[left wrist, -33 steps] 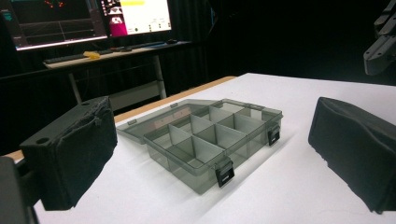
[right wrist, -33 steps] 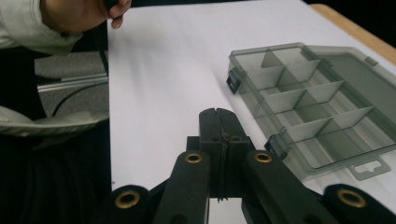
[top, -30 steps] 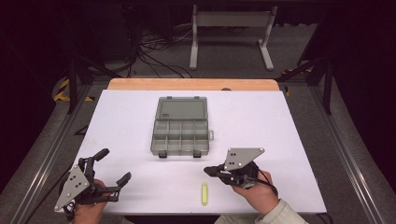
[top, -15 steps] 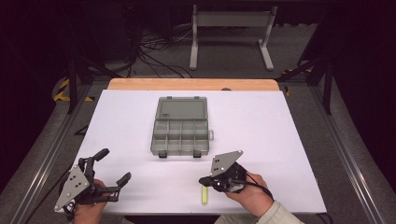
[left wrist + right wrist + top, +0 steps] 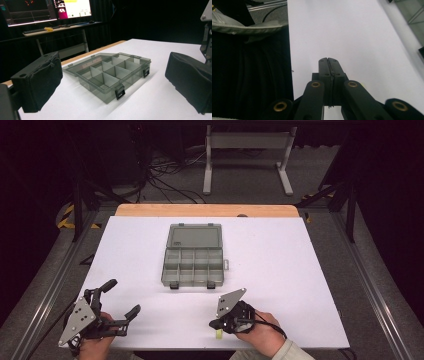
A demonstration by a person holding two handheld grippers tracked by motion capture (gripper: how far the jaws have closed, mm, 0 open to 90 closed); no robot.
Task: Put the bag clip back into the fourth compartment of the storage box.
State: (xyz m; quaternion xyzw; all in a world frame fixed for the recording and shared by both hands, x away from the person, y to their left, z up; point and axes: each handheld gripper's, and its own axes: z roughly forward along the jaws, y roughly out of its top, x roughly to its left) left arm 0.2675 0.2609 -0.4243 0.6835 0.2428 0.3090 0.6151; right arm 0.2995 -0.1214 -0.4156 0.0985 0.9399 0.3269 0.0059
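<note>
A grey clear organiser box [image 5: 193, 266] lies open in the middle of the white table [image 5: 300, 270], its lid [image 5: 195, 236] flat behind it and its compartments empty. My left gripper [image 5: 122, 297] rests open at the front left; in the left gripper view [image 5: 113, 82] its jaws stand wide apart with the box [image 5: 112, 73] beyond them. My right gripper [image 5: 214, 325] sits at the front centre, tips pointing left. A small yellow-green piece [image 5: 218, 335] lies on the table just below it, partly covered. In the right gripper view [image 5: 328, 60] the jaws are pressed together with nothing between them.
The table's front edge [image 5: 289, 50] runs just left of the right jaws, with a person's sleeve [image 5: 249, 27] past it. A wooden strip [image 5: 205, 210] borders the far edge. A metal stand [image 5: 247, 155] and cables lie on the floor behind.
My right gripper has moved left and toward the front edge, ending over the yellow-green piece and covering most of it. The left gripper and the box have stayed put.
</note>
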